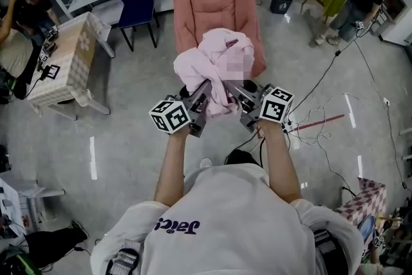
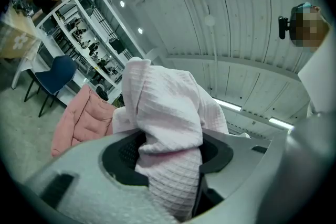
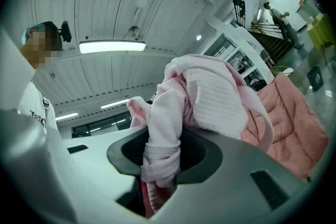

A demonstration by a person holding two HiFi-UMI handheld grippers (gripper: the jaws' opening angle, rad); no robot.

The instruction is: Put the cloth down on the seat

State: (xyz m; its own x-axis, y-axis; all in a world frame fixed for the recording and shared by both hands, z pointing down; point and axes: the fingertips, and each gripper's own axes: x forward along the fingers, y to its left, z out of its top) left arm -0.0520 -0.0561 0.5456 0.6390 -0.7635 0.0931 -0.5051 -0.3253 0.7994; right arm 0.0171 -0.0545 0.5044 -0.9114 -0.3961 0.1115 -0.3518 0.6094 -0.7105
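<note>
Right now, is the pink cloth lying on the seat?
No, the cloth is held up by the left gripper and right gripper, off the seat.

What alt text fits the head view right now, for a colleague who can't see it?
Seen from above, a person holds a bunched pale pink cloth up in the air, with the left gripper and the right gripper each clamped on its lower part. A pink padded seat stands on the grey floor just beyond, its front edge hidden behind the cloth.
</note>
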